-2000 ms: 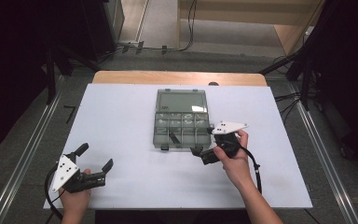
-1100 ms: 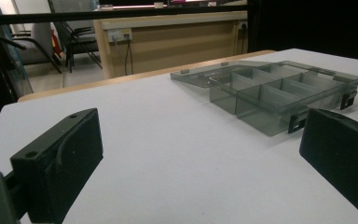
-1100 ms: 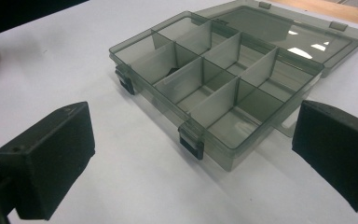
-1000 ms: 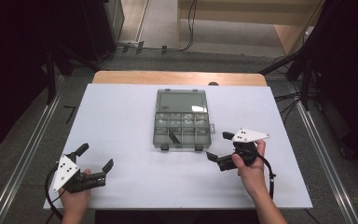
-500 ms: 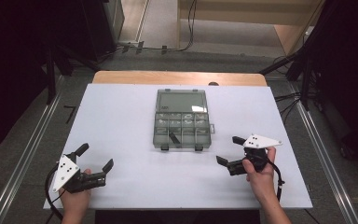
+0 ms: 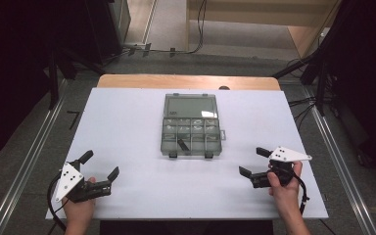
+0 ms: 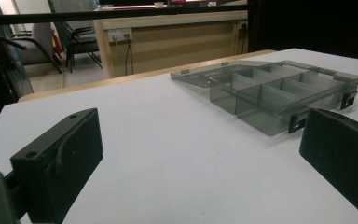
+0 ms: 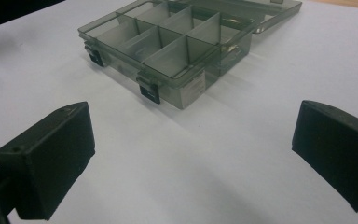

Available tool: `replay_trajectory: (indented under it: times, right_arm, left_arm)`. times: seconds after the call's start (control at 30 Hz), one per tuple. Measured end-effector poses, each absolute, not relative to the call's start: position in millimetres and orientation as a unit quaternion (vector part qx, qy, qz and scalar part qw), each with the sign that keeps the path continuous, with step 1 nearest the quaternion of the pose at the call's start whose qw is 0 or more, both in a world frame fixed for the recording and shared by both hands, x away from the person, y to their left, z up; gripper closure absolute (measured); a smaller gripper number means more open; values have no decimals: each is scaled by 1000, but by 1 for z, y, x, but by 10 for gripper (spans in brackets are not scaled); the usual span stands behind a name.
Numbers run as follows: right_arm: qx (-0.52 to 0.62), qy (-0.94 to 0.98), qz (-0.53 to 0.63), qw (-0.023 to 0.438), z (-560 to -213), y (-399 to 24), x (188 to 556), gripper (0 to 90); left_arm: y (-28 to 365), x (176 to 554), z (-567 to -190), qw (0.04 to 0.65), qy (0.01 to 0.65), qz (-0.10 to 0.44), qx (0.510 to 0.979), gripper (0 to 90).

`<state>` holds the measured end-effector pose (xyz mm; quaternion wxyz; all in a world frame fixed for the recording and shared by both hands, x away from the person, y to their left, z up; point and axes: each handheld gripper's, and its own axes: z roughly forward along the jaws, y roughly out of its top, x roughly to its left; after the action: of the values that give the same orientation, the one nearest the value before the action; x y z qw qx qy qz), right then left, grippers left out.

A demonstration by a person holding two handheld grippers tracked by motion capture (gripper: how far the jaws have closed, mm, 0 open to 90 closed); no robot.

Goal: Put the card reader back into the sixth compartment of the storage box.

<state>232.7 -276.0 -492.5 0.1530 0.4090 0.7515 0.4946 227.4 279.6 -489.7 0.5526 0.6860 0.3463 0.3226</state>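
A: Item one: box point(image 6: 192, 128). Smoky plastic, lid laid open and flat toward the far side, at mid-table point(image 6: 127, 112). Compartments mostly bare; something small and dark in the near middle one, too small to tell.

B: Item two: left gripper point(image 6: 99, 165). Near-left corner of table, jaws wide apart, empty, well apart from box.

A: Item three: right gripper point(image 6: 254, 161). Near-right of table, jaws wide apart, nothing held, pointing at box's latch side.

B: Step in hand: likely between moves, both grippers parked clear of box.

A: Next move, as judged: reach in to box, close on lid edge or front latches point(image 8: 149, 91). Calls for low, level approach; thin plastic, apt to slide.
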Motion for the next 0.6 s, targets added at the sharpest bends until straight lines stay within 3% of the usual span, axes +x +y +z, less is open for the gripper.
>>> replay_trajectory:
  times: [0.6]
  right_arm:
    - [412, 726, 523, 172, -502, -303, 222, 0]
  left_arm:
    - [281, 227, -490, 557, 347, 320, 684, 0]
